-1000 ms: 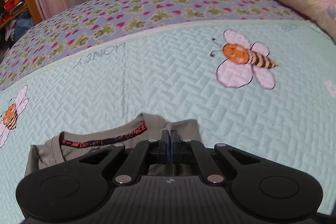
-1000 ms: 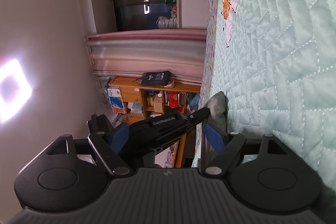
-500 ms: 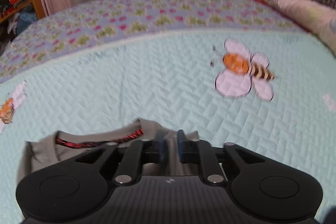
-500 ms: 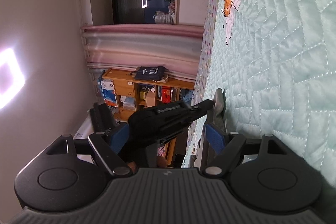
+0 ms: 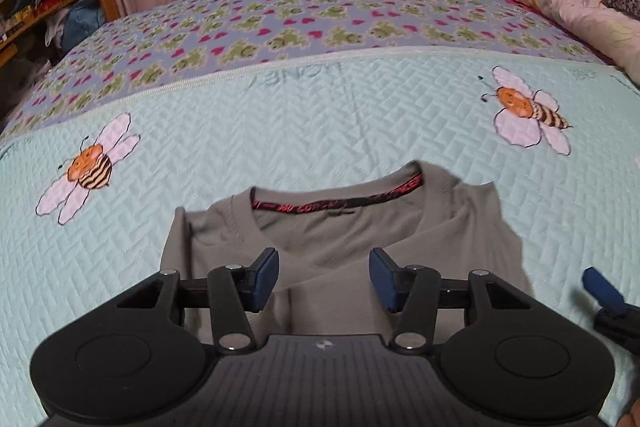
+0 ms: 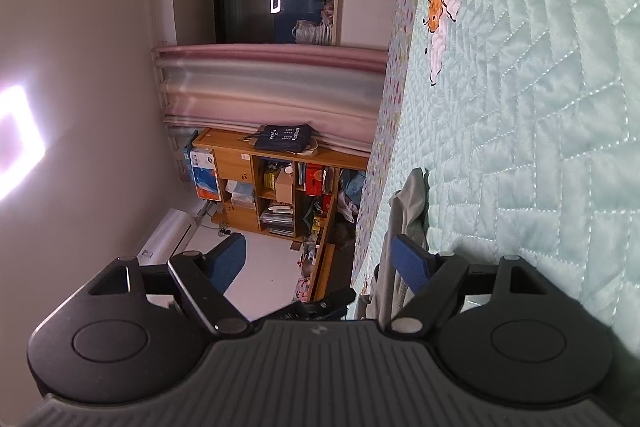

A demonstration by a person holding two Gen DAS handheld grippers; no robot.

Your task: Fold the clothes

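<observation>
Shirt (image 5: 344, 251): grey, on the quilt (image 5: 280, 131) near the bed's near edge, collar toward the far edge; sides look turned inward, so partly folded, judged.
Left gripper (image 5: 322, 279): fingers spread, holding nothing, hovering over the shirt's middle below the collar.
Right gripper (image 6: 320, 263): fingers spread, empty, rolled sideways at the shirt's right edge (image 6: 408, 211).
Key relation: shirt lies straight ahead of and under the left fingers; long axis runs near edge to far edge.
Nearer: left over the middle; right at the side.
</observation>
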